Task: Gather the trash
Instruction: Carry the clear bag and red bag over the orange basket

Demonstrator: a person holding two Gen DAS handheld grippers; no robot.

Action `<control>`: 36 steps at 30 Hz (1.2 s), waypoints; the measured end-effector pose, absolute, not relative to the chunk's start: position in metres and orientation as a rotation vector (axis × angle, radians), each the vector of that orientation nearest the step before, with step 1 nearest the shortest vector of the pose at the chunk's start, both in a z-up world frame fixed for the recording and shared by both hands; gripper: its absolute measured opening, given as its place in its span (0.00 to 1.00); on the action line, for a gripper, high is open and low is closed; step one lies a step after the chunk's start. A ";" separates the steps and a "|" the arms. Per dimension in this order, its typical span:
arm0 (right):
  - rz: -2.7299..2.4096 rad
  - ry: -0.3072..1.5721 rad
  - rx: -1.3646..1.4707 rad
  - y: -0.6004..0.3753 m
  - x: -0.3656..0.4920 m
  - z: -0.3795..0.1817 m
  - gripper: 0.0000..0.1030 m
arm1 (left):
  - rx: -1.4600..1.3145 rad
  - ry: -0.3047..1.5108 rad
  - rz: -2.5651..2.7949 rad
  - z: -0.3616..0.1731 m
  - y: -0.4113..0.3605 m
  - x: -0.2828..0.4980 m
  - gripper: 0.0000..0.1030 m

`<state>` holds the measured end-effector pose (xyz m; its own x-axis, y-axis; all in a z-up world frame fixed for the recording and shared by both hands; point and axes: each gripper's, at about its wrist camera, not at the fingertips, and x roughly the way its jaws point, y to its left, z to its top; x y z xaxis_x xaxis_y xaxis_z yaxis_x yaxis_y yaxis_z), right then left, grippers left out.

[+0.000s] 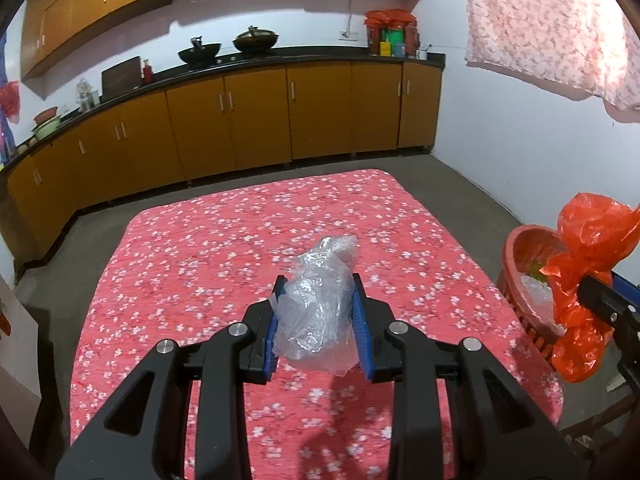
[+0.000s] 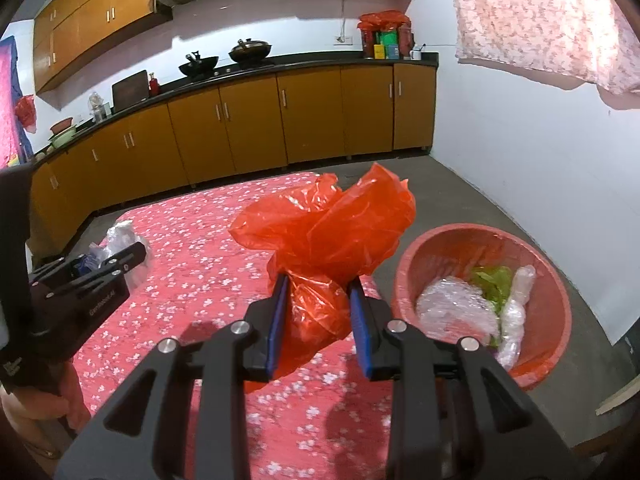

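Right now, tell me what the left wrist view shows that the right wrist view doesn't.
Only the left wrist view shows the left claw shut on the clear plastic bag head-on. Only the right wrist view shows inside the red basin: clear wrap and green scraps. Both show the floral tablecloth, the orange bag in the right claw, and the kitchen cabinets.

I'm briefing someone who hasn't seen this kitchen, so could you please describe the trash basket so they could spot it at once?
Start at the table with the pink flowered cloth; the basket stands on the grey floor off its right edge, below the white wall. It is a round red plastic tub already holding clear plastic wrap and a green scrap, the only open container near the table.
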<state>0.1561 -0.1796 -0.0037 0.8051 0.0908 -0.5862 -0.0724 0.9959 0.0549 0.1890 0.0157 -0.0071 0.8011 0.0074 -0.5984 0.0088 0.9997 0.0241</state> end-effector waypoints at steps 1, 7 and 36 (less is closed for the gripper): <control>0.080 0.628 0.034 -0.185 0.155 -0.004 0.29 | 0.029 0.642 -0.006 -0.008 0.012 0.189 0.30; 0.046 0.627 0.049 -0.206 0.153 -0.005 0.29 | 0.046 0.648 -0.042 -0.008 -0.010 0.192 0.30; -0.175 0.634 0.174 -0.334 0.166 -0.024 0.29 | 0.091 0.660 -0.328 -0.021 -0.145 0.213 0.30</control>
<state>0.1657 -0.3343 -0.0238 0.7920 -0.1085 -0.6008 0.2148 0.9707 0.1078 0.2133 -0.1449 -0.0206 0.7406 -0.2697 -0.6154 0.3272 0.9447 -0.0203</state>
